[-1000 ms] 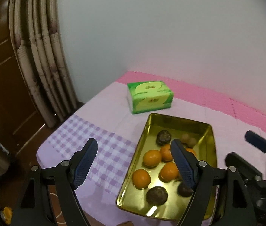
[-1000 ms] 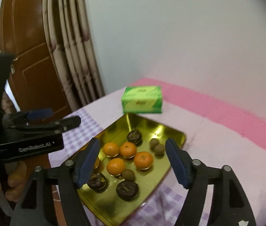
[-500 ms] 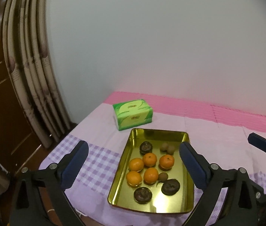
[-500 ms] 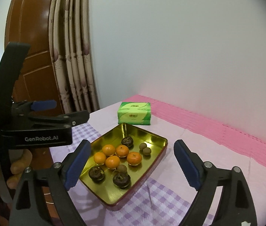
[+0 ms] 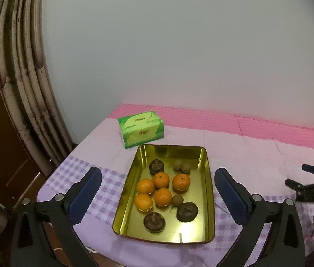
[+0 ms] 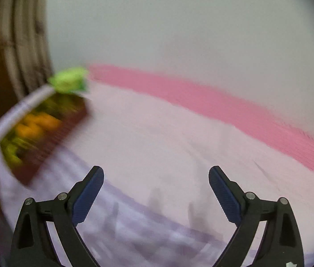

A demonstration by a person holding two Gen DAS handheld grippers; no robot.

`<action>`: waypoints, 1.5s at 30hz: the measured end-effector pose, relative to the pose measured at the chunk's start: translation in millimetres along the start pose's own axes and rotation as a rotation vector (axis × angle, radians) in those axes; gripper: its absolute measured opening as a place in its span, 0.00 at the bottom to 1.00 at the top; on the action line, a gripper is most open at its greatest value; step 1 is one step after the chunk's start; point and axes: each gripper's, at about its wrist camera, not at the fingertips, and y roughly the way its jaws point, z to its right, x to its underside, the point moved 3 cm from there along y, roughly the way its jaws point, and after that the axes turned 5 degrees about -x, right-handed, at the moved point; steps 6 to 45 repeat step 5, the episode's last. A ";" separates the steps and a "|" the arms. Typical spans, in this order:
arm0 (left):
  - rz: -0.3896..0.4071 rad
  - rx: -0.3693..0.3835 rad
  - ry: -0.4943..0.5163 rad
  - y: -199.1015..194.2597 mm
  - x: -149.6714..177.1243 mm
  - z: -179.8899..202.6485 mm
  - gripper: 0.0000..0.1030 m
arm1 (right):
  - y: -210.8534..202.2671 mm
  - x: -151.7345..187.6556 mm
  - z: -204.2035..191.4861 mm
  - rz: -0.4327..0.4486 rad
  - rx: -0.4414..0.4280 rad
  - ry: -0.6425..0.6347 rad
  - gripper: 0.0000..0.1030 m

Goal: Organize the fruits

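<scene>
My left gripper [image 5: 157, 197] hangs with jaws wide and empty above the rectangular gold metal tray [image 5: 204, 166], where round orange tangerines [image 5: 161, 180], dark fruits and small brown ones lie mixed. My right gripper [image 6: 155, 191], jaws wide and empty, faces bare cloth; sorted or unsorted, I can't judge.

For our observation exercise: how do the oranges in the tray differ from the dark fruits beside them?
The oranges are bright orange and smooth; the dark fruits are brown-black and dull. There are five oranges clustered mid-tray, three dark fruits spread around them. Both lie loose in the gold tray, untouched.
</scene>
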 end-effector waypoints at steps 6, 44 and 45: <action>-0.045 -0.032 0.006 4.9 5.3 4.1 0.99 | 37.9 25.0 85.1 -0.150 0.084 0.120 0.91; -0.045 -0.032 0.006 4.9 5.3 4.1 0.99 | 37.9 25.0 85.1 -0.150 0.084 0.120 0.91; -0.045 -0.032 0.006 4.9 5.3 4.1 0.99 | 37.9 25.0 85.1 -0.150 0.084 0.120 0.91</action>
